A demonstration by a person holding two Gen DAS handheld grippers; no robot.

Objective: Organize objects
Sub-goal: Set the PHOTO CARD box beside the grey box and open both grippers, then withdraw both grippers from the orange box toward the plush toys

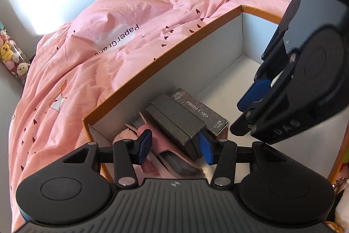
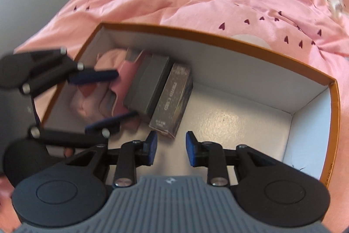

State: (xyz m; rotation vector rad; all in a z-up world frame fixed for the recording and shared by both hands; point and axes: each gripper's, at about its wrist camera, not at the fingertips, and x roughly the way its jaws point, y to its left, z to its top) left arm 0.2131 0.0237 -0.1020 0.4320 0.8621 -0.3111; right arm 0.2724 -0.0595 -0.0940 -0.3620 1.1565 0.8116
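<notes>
An orange-rimmed cardboard box [image 1: 165, 56] with white inner walls lies on the bed; it also shows in the right wrist view [image 2: 218, 34]. At its left end lie a pink pouch [image 1: 165, 145], a dark grey case [image 1: 176, 119] and a brown "PHOTO CARD" box [image 1: 205, 115]. My left gripper [image 1: 175, 146] is open, its fingers straddling the pouch and the near end of the grey case. My right gripper [image 2: 171, 149] is open and empty over the box's bare floor, beside the photo card box [image 2: 172, 99]. The left gripper [image 2: 106, 97] shows blurred in the right wrist view.
The box rests on a rumpled pink duvet [image 1: 109, 40] printed with hearts and clouds. Plush toys [image 1: 11, 56] stand by the wall at far left. The right half of the box floor [image 2: 229, 123] is bare.
</notes>
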